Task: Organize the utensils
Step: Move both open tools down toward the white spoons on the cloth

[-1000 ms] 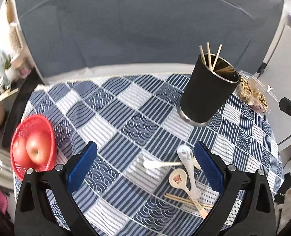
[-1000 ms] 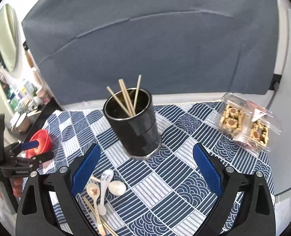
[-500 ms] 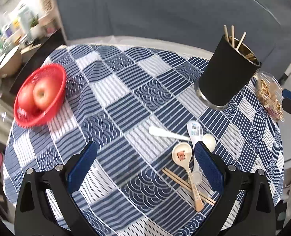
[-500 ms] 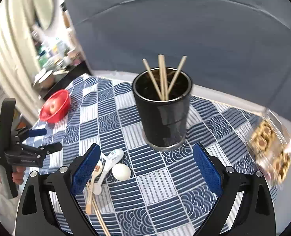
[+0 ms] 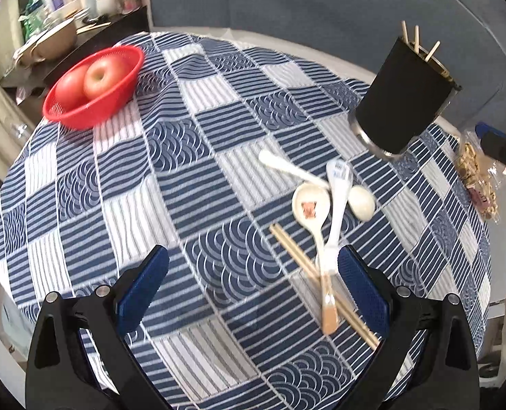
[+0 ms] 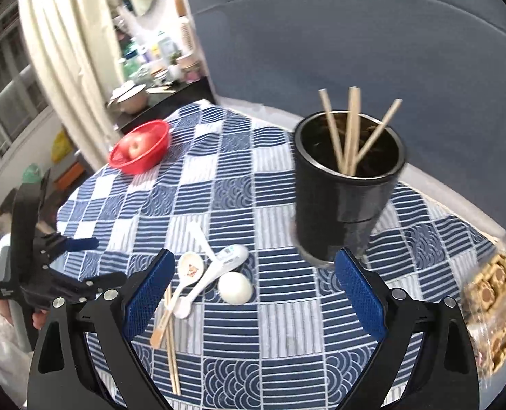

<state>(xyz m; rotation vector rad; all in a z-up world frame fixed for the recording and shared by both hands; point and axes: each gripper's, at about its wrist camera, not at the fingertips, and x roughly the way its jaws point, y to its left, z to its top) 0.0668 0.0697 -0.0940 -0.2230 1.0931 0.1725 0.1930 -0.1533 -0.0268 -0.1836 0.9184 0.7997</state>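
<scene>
- Both views have swung leftward since the earlier frames, bringing the red basket (image 5: 92, 85) nearer the left gripper (image 5: 253, 280).
- Tablecloth (image 5: 191, 184): beneath both tools.
- Black holder (image 6: 346, 188): ahead of the right gripper (image 6: 254, 285); chopsticks inside.
- Spoons (image 5: 334, 201), loose chopsticks (image 5: 307, 263): by the left gripper's right finger.
- Both jaws: wide, empty.

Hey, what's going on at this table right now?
A person is tidying utensils with a handheld gripper in each hand. Both the left gripper and right gripper are open and empty, hovering above the checked tablecloth. Three spoons and a pair of chopsticks lie loose in a pile, not yet picked up. The black cup already holds several chopsticks.
</scene>
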